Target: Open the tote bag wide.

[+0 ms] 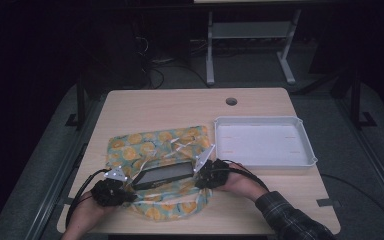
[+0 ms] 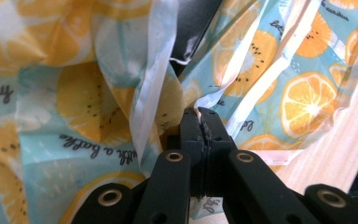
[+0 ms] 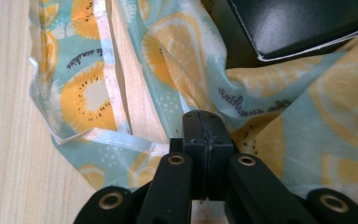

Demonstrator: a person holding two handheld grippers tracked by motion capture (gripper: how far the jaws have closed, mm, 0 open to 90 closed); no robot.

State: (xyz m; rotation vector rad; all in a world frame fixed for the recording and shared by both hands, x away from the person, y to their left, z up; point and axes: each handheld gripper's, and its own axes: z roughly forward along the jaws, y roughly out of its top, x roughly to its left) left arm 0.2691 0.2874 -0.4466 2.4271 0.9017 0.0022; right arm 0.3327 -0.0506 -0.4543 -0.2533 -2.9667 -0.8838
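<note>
dim floor and the legs of another desk sit beyond your pale wooden table (image 1: 180, 107), which has a round cable hole near its far edge.

your left gripper (image 1: 111, 190) sits at the near left edge of a fruit-print bag (image 1: 155, 142), a thin plastic one patterned with orange slices on light blue. in the left gripper view its jaws are pressed together with the bag's film pinched between the tips (image 2: 200, 122), and folds of the bag (image 2: 74, 93) hang ahead of and to either side of them. a dark slab shows just past the tips, through the gap in the film.

your right gripper (image 1: 207, 172) is at the bag's near right side. in the right gripper view its jaws are also closed together, clamped on the bag's edge (image 3: 200, 122), with the bag (image 3: 177, 56) spreading ahead of them and bare table to their left. one of the bag's white handle strips lies just left of the tips.

between your two grippers lies a flat black box (image 1: 162, 174), sitting in the bag's open mouth; from the right gripper its glossy corner (image 3: 298, 23) shows ahead and to the right of the jaws, resting on the film.

a white tray (image 1: 300, 125) stands on the table beyond your right gripper and off to its right, apart from the bag.
</note>
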